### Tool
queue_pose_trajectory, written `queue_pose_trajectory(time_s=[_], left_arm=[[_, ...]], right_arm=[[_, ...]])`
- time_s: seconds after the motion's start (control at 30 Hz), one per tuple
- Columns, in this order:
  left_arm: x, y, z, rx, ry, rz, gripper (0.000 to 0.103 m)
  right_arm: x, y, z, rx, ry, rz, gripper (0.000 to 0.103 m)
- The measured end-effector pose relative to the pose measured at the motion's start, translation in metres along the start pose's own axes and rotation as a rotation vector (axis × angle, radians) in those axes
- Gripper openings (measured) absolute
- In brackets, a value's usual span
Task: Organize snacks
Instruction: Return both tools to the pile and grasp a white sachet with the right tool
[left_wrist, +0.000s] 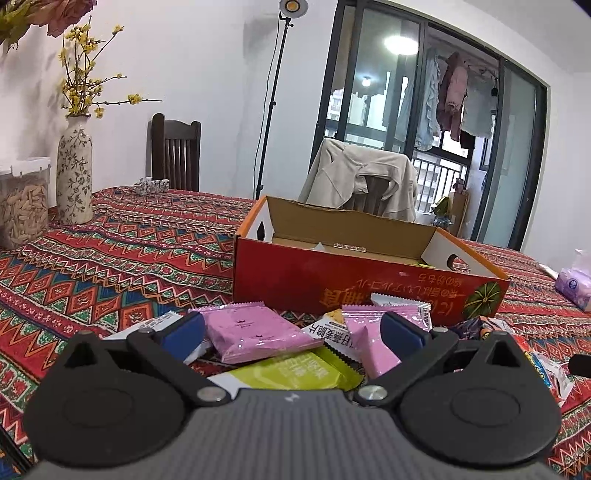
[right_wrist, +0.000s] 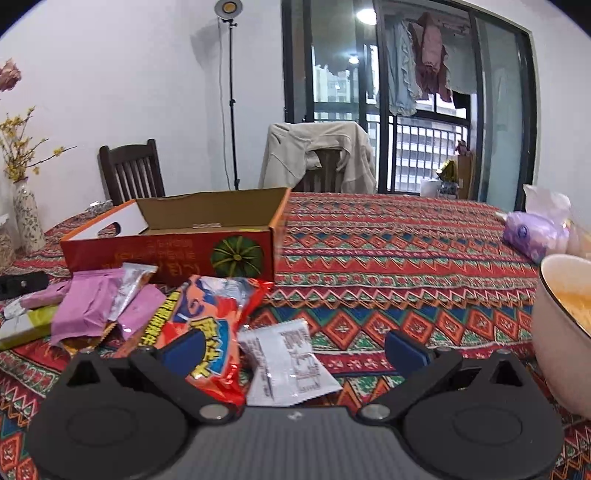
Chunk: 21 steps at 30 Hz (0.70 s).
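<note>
A heap of snack packets lies on the patterned tablecloth in front of an open red cardboard box (left_wrist: 332, 284) (right_wrist: 166, 251). My left gripper (left_wrist: 293, 334) stands open low over the heap, with a pink packet (left_wrist: 255, 334) between its blue pads and a green packet (left_wrist: 295, 371) under it. A second pink packet (left_wrist: 373, 343) leans by the right pad. My right gripper (right_wrist: 295, 349) is open too, above a white sachet (right_wrist: 291, 363), with a red-orange packet (right_wrist: 218, 328) by its left pad. More pink packets (right_wrist: 85, 310) lie to the left.
A floral vase (left_wrist: 74, 170) and a clear jar of snacks (left_wrist: 22, 206) stand at the left. A cream bowl (right_wrist: 557, 332) with food is close at the right, and a purple tissue pack (right_wrist: 532, 232) lies behind it. Chairs and a lamp stand are beyond the table.
</note>
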<state>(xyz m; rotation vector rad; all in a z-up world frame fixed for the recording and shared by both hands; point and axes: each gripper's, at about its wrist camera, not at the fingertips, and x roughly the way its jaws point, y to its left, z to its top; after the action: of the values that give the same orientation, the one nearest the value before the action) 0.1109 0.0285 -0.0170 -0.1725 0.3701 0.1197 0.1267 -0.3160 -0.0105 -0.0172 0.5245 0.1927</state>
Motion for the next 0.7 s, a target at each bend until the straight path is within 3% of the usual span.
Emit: queue_pose_trajectory(time_s=[0.23, 0.7], left_arm=[[-0.001, 0.001, -0.001, -0.010, -0.003, -0.010, 0.103], [0.000, 0.006, -0.001, -0.041, 0.001, -0.020, 0.103]], right_arm=[[0.015, -0.003, 0.000, -0.015, 0.037, -0.015, 0.089], [0.062, 0.001, 0.006, -0.051, 0.163, 0.014, 0.079]])
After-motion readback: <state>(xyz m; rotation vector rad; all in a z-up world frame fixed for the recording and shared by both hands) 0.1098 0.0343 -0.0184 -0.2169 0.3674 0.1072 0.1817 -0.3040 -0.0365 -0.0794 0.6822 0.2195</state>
